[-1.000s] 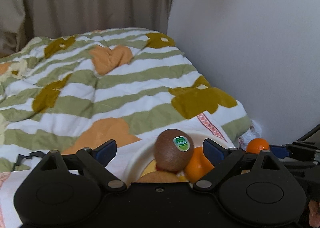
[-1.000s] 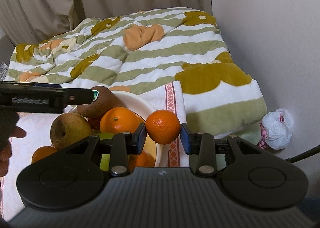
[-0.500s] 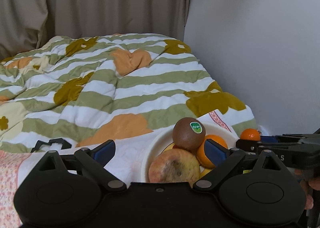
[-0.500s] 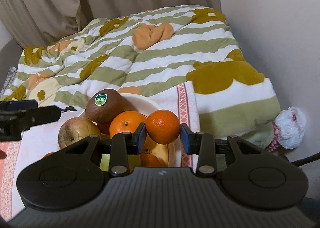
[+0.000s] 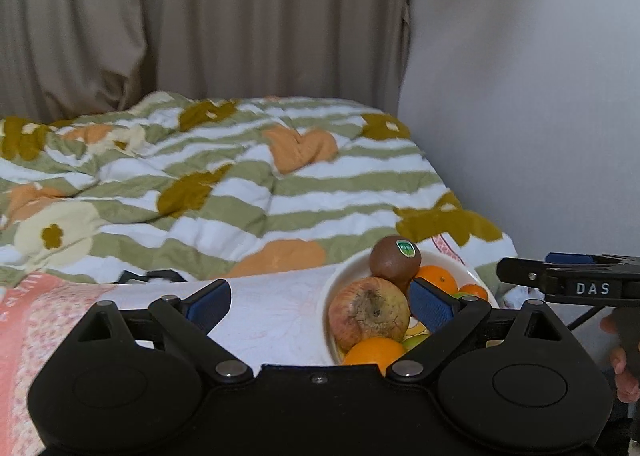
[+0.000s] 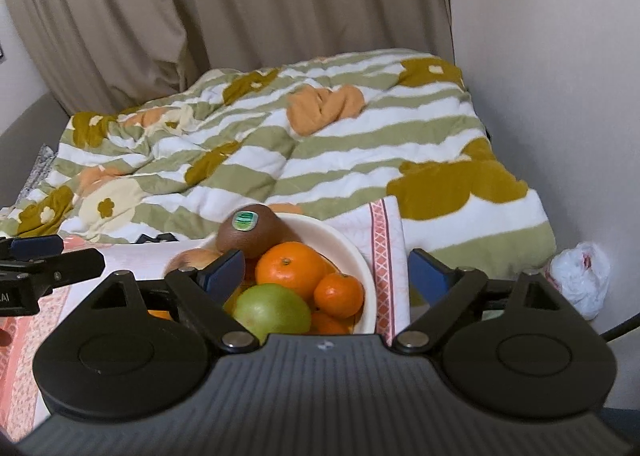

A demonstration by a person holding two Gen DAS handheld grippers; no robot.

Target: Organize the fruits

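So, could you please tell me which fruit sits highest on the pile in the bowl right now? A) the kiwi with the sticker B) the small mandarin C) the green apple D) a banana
A: in the right wrist view the kiwi with its green sticker rests above the large orange, the small mandarin and the green apple in the bowl.

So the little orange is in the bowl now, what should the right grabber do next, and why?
Probably lift the right gripper up and back, away from the bowl. Its jaws have just opened wide with nothing between them, and the small mandarin rests among the other fruit beside the green apple, so backing off gently should avoid knocking the kiwi perched on top.
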